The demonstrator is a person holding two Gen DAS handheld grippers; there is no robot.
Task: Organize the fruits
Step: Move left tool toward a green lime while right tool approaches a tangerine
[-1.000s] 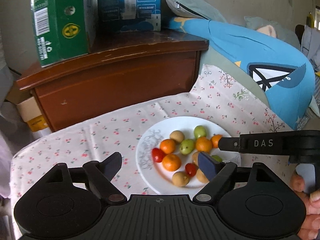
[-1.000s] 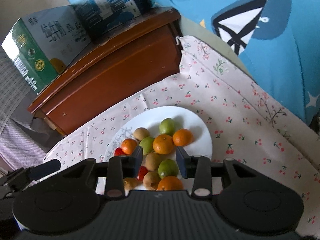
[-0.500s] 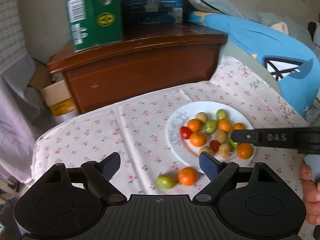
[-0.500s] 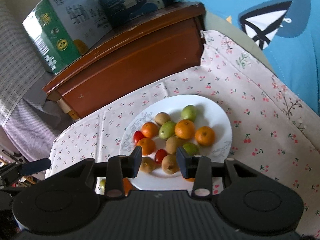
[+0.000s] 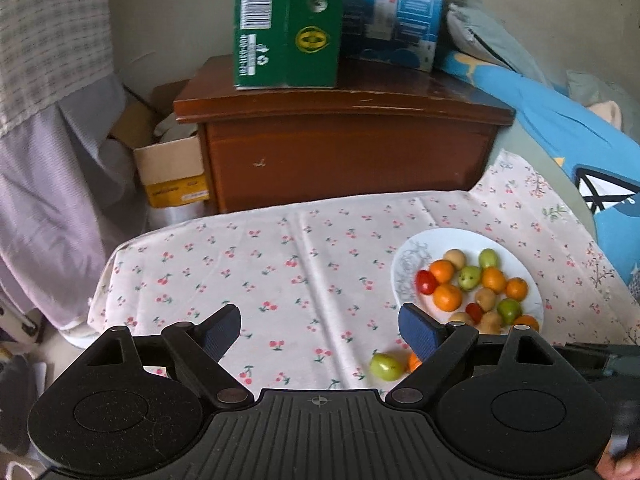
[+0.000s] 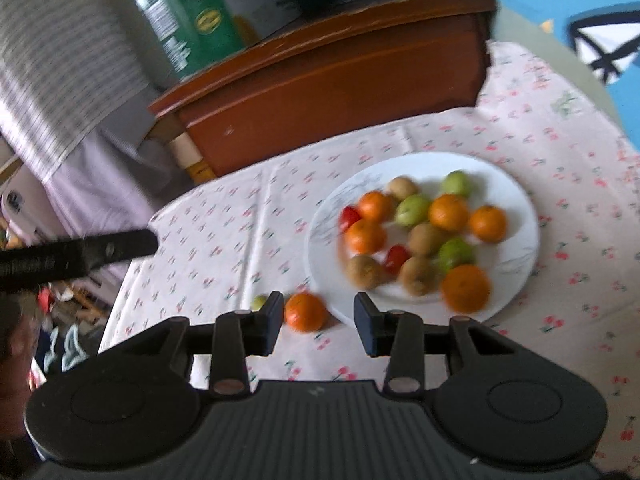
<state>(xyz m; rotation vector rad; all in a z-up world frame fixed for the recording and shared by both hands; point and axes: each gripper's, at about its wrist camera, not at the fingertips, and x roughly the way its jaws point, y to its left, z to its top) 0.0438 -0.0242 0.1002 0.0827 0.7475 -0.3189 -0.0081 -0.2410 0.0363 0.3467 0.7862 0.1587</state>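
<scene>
A white plate on the cherry-print cloth holds several small fruits: oranges, green ones, brown ones and red tomatoes. On the cloth in front of the plate lie one green fruit and one orange. My left gripper is open wide over bare cloth, left of both, and its right finger partly hides the orange. My right gripper is narrowly open and empty. The loose orange shows in its gap, lying on the cloth just beyond its fingertips.
A brown wooden cabinet stands behind the cloth with a green box and a blue box on it. A blue cushion lies at the right. A cardboard box and hanging fabric are at the left.
Both grippers have drawn back from the plate. The left view has swung left, leaving the plate at the right. The loose green fruit and orange have come into view.
</scene>
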